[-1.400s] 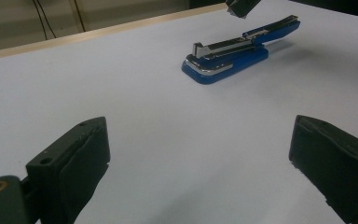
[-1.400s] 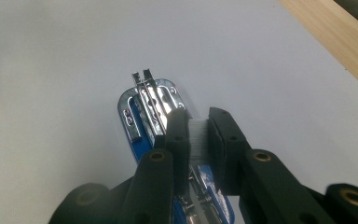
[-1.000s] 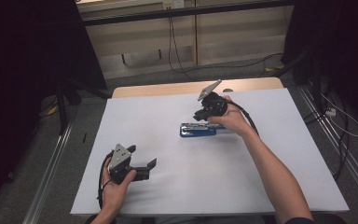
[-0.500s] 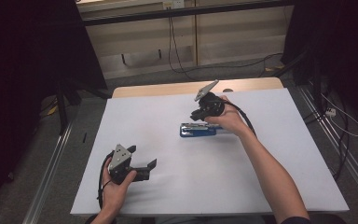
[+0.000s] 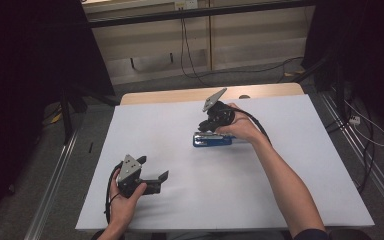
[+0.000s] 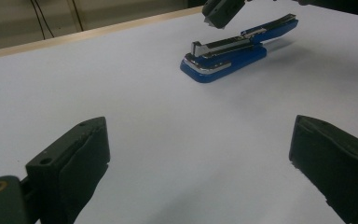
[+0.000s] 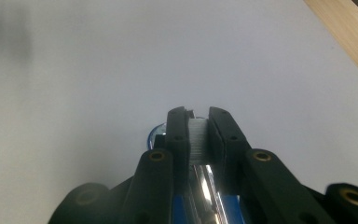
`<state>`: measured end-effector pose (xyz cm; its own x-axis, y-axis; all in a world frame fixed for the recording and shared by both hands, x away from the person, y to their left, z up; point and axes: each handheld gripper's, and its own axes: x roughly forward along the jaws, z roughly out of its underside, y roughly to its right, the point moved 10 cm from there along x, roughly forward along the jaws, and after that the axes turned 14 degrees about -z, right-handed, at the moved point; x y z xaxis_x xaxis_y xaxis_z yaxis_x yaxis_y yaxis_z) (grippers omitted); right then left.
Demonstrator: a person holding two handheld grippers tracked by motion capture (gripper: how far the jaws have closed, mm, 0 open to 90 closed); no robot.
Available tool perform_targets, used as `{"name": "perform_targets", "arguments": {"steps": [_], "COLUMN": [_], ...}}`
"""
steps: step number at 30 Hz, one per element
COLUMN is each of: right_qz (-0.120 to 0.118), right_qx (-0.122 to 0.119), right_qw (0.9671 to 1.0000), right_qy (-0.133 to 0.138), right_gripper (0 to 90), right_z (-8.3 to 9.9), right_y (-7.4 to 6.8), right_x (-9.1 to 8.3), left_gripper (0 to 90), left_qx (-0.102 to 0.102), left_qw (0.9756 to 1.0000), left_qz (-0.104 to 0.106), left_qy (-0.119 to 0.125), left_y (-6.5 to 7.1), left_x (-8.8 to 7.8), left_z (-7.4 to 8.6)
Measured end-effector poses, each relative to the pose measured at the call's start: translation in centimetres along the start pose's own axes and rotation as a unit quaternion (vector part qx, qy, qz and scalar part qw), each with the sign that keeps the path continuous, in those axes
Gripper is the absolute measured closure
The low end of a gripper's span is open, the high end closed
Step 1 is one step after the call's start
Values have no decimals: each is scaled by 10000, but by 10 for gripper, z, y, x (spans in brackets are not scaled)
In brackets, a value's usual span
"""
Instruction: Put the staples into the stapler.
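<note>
High view: glossy blue stapler

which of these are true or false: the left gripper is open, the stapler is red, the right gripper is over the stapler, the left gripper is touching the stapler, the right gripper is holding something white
1. The left gripper is open. True.
2. The stapler is red. False: it is blue with a silver top.
3. The right gripper is over the stapler. True.
4. The left gripper is touching the stapler. False: it sits apart, nearer the person, on the white table cover.
5. The right gripper is holding something white. True: a small strip of staples sits between its jaws.
</note>
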<state>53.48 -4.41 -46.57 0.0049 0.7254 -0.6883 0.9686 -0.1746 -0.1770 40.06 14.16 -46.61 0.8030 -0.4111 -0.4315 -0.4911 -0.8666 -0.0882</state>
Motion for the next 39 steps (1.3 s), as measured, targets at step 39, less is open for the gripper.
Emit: {"name": "perform_targets", "arguments": {"steps": [39], "right_qz": [-391], "right_qx": [-400], "right_qw": [9982], "right_qy": [-207], "right_gripper": [795], "right_z": [8], "right_y": [5], "right_x": [17], "left_gripper": [53], "left_qx": [43], "left_qw": [10000], "left_qz": [32], "left_qy": [-27], "left_y": [2], "left_x": [1], "left_z": [1]}}
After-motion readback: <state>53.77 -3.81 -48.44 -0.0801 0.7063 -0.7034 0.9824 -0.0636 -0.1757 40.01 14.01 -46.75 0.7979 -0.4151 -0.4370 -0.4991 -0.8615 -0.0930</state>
